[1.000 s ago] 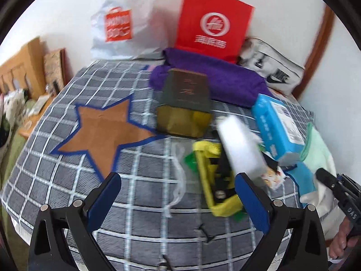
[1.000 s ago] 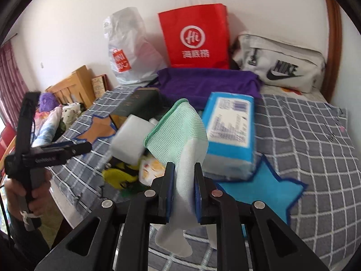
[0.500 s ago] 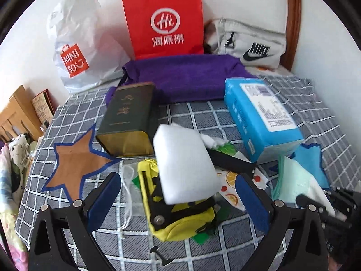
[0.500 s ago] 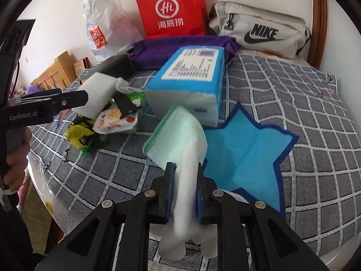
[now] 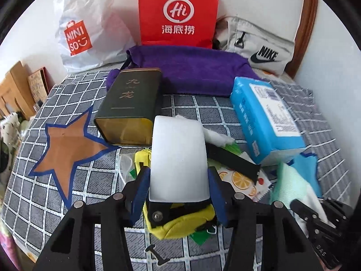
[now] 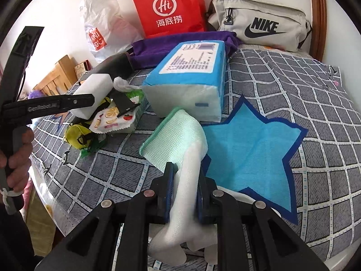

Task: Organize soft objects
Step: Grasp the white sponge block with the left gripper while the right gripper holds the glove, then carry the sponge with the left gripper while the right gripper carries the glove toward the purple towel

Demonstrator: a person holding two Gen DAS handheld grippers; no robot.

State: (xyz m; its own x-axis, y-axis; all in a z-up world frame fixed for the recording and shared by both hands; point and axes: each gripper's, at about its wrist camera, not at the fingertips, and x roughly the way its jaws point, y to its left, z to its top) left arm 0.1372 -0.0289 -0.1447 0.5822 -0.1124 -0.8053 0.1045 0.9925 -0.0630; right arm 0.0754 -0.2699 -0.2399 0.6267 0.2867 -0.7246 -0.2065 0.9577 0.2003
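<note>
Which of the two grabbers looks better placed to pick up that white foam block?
The left gripper. Its jaws already sit on either side of the white foam block and are closing on it. The right gripper is busy, clamped on the green and white cloth beside the blue star.

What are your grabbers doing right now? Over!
Left hand-held gripper closing around white sponge. Right hand-held gripper shut on green cloth, beside blue star. Yellow pouch and snack packets crowd under sponge.
</note>
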